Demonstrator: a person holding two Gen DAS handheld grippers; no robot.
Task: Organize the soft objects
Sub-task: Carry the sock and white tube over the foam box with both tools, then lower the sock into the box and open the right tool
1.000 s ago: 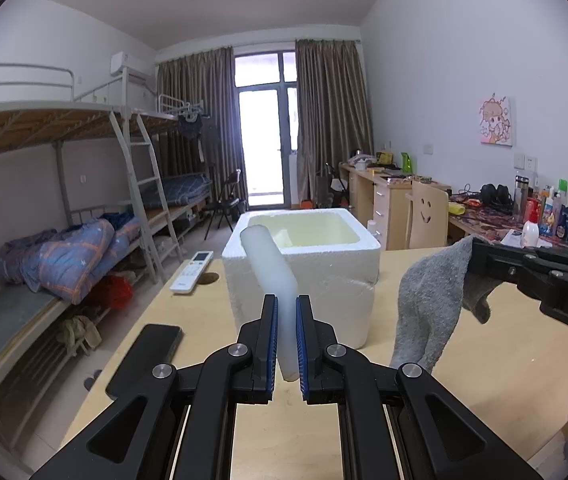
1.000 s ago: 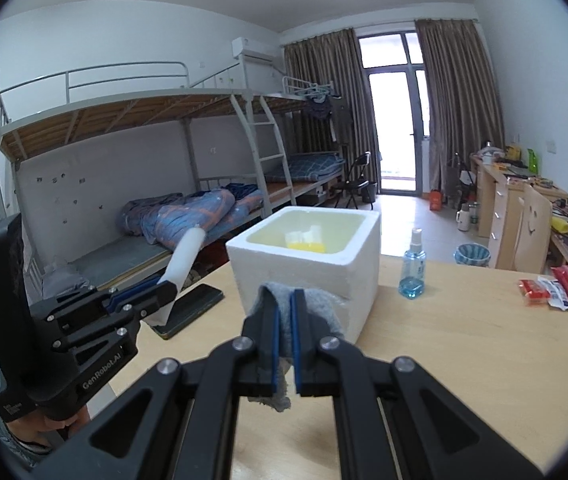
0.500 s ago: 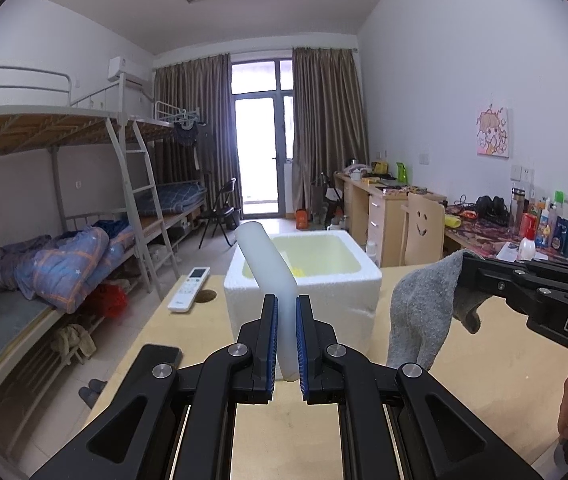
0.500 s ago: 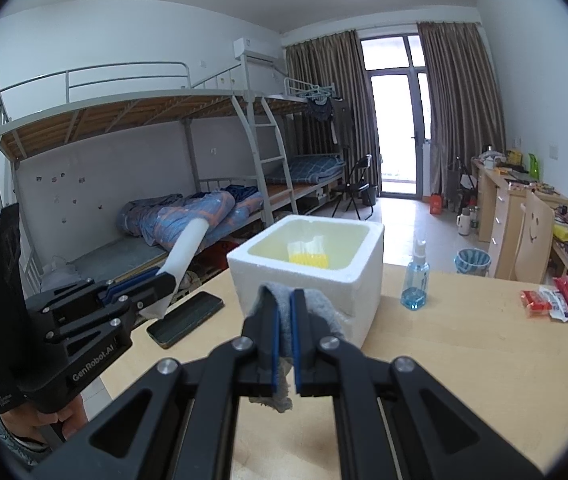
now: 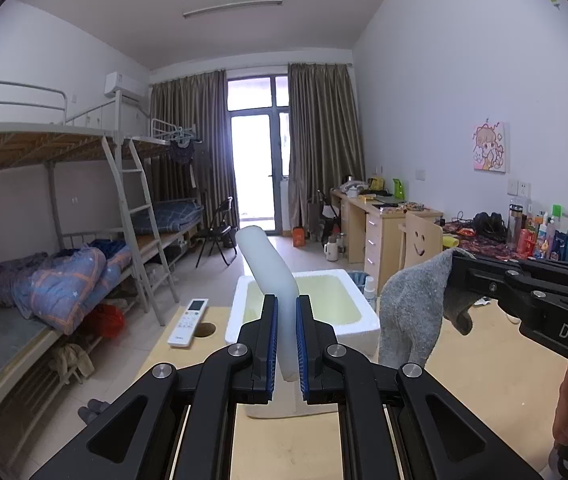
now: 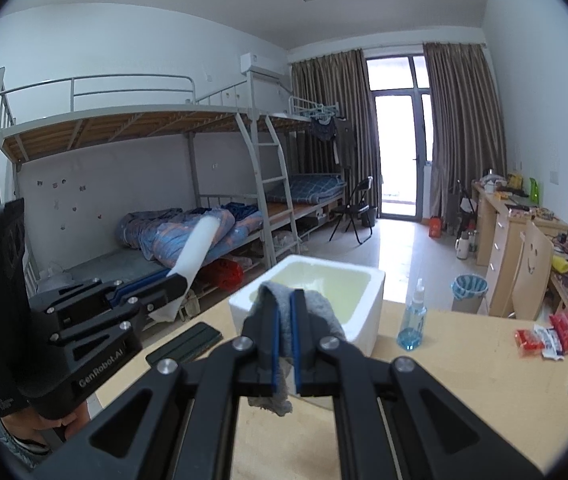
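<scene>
On the pale wooden tabletop [image 6: 463, 364], a white air-conditioner remote [image 5: 188, 322] lies at ten o'clock of the open white foam box [image 5: 357, 322], a blue spray bottle [image 6: 411, 322] at its three o'clock. The left hand-held gripper [image 5: 285, 344] clamps a white foam cylinder [image 5: 270, 276], long axis tilting up toward eleven o'clock (above the box's near wall). The right hand-held gripper [image 6: 282, 346] pinches a limp grey sock [image 6: 323, 312], hanging down before the box.
</scene>
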